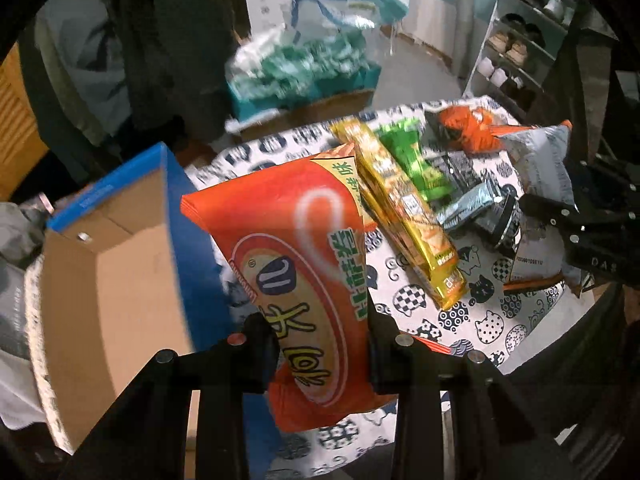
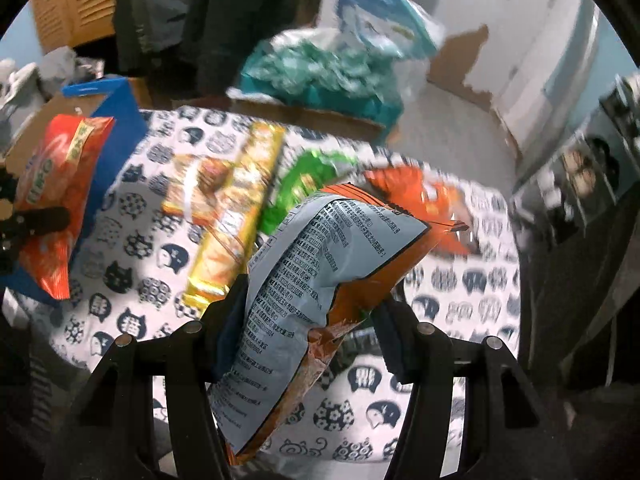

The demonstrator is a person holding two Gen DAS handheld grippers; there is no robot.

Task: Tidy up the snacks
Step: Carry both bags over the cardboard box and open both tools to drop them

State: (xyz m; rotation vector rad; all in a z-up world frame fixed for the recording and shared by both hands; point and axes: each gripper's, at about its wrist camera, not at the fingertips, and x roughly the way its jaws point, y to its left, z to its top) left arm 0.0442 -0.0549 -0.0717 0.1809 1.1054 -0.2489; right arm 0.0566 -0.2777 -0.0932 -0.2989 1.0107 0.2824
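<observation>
Red snack pack (image 1: 304, 280) beside open cardboard box (image 1: 120, 280)

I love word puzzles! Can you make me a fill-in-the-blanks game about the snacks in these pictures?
1. The left gripper is shut on an ____ snack packet.
2. The right gripper holds a bag whose grey back is covered in small printed ____.
3. The cardboard box has a ____ outside.
4. The tablecloth has ____ faces on it.

Missing words: orange; text; blue; cat
</observation>
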